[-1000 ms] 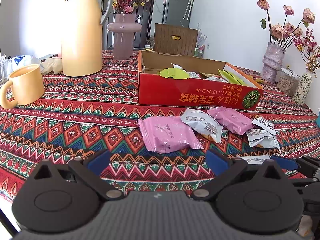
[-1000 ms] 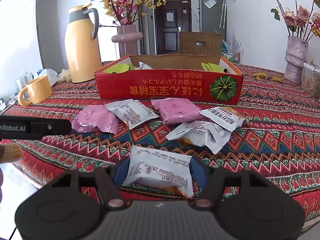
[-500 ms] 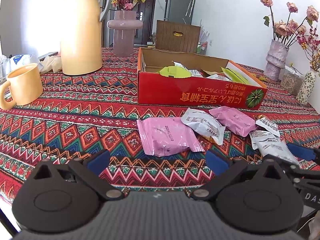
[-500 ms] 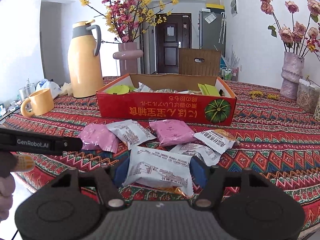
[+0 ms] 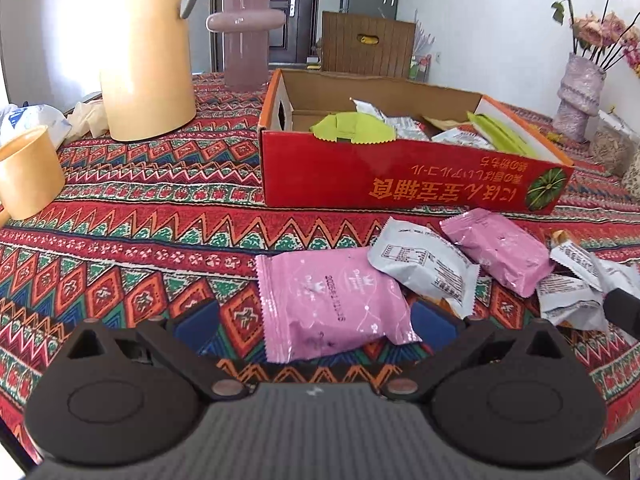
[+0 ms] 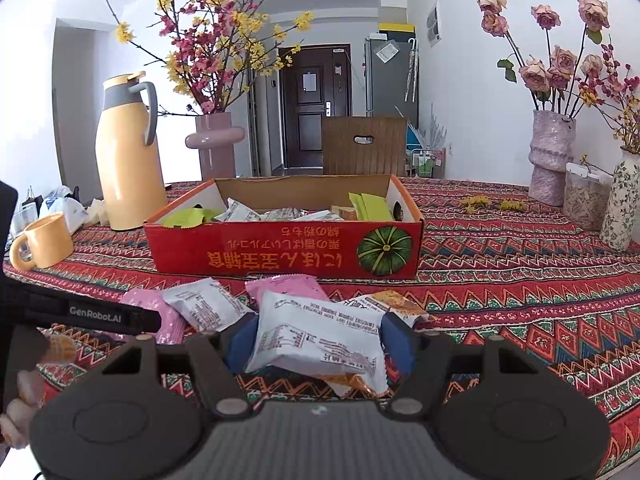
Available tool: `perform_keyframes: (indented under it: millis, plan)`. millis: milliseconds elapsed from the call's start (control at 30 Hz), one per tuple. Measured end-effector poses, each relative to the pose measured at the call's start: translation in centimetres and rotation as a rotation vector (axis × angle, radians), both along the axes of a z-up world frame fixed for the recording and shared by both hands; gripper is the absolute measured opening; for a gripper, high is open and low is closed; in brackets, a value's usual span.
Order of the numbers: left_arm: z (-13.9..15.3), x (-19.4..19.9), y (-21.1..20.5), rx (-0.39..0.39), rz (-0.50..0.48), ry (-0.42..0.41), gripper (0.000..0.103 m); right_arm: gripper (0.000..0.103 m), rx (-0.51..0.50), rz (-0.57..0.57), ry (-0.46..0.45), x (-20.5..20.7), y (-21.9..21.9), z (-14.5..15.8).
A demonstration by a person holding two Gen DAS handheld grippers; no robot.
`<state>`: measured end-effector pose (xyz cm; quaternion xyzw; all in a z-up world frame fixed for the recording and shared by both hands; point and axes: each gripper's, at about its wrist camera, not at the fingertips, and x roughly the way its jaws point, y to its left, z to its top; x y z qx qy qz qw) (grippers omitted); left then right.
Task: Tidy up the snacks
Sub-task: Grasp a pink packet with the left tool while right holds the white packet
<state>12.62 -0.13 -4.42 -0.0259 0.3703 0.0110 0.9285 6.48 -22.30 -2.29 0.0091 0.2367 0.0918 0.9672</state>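
Observation:
My right gripper (image 6: 318,340) is shut on a white snack packet (image 6: 320,336) and holds it above the table, in front of the red cardboard box (image 6: 280,250) that holds several snacks. My left gripper (image 5: 316,328) is open, its fingers either side of a pink snack packet (image 5: 332,300) lying on the tablecloth. A white packet (image 5: 424,266), a second pink packet (image 5: 500,254) and more white packets (image 5: 576,292) lie to its right, in front of the box (image 5: 400,180). The left gripper (image 6: 116,316) shows at the left of the right wrist view.
A yellow thermos jug (image 6: 128,156), a yellow mug (image 6: 44,242) and a pink vase (image 6: 214,144) stand left of the box. Vases with dried roses (image 6: 550,160) and a jar (image 6: 586,196) stand at the right. A wooden chair back (image 6: 364,146) is behind the table.
My right gripper has lifted the white packet off the table and risen. My left gripper has moved forward and down, so the pink packet lies between its fingers.

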Motion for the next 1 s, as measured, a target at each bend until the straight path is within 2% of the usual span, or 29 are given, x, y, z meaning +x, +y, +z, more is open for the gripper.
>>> perform_keyframes:
  millis: [333, 600, 700, 767, 933, 1000]
  plan:
    - [-1.1, 2.6, -1.5, 0.033, 0.042, 0.061, 0.103, 0.067, 0.012, -0.027, 0.015, 1.1, -1.2, -0.6]
    - [-1.3, 3.0, -2.1, 0.049, 0.081, 0.052, 0.102, 0.067, 0.016, -0.042, 0.023, 1.3, -1.6, -0.9]
    - [-1.2, 3.0, -2.2, 0.052, 0.079, 0.044, 0.097, 0.067, 0.017, -0.047, 0.026, 1.4, -1.7, -0.9]
    - [-1.1, 2.8, -2.3, 0.054, 0.071, 0.033, 0.089, 0.067, 0.018, -0.049, 0.029, 1.5, -1.7, -1.0]
    - [-1.0, 2.3, -2.6, 0.046, 0.045, 0.007, 0.076, 0.067, 0.019, -0.046, 0.033, 1.5, -1.6, -1.1]
    - [-1.0, 2.0, -2.7, 0.055, 0.040, -0.002, 0.075, 0.067, 0.019, -0.048, 0.034, 1.5, -1.7, -1.1]
